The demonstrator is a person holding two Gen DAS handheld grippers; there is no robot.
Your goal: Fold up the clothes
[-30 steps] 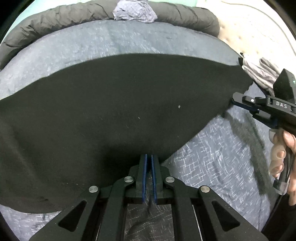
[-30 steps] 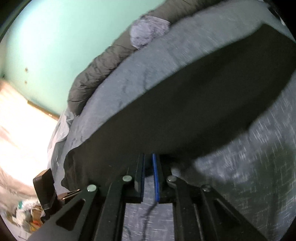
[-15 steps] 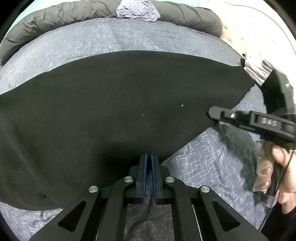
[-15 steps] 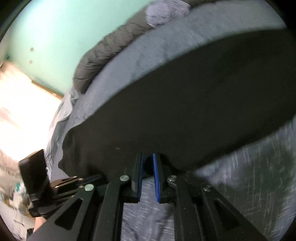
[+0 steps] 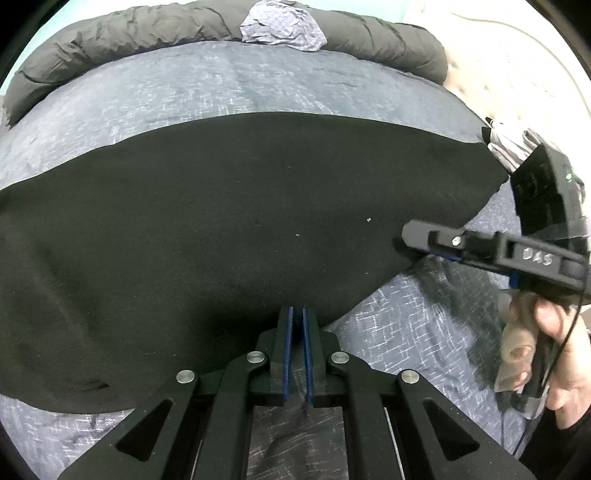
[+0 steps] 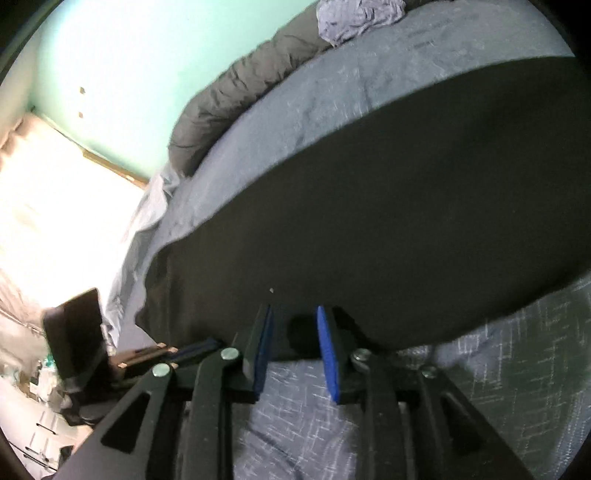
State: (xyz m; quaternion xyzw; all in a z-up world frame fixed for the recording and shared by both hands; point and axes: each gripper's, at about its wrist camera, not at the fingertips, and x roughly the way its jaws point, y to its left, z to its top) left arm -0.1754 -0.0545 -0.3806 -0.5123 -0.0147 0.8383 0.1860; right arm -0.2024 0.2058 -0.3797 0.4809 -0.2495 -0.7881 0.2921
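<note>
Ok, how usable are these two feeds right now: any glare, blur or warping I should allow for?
Left wrist view: sharp, evenly lit; fisheye bows the black garment and bedspread; the garment is so dark that folds barely show. Right wrist view: softer, slightly smeared; the bright area at left is blown out, and the black garment reads as a flat mass.

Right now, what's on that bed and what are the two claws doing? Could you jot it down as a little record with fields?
surface: grey patterned bed cover
main item: black cloth, spread flat
left claw: shut on the black cloth's near edge
right claw: jaws have just been opening; cloth edge lies between the blue pads, not pinched
far edge of the bed: rolled dark quilt with a crumpled grey garment on it
background: pale green wall
</note>
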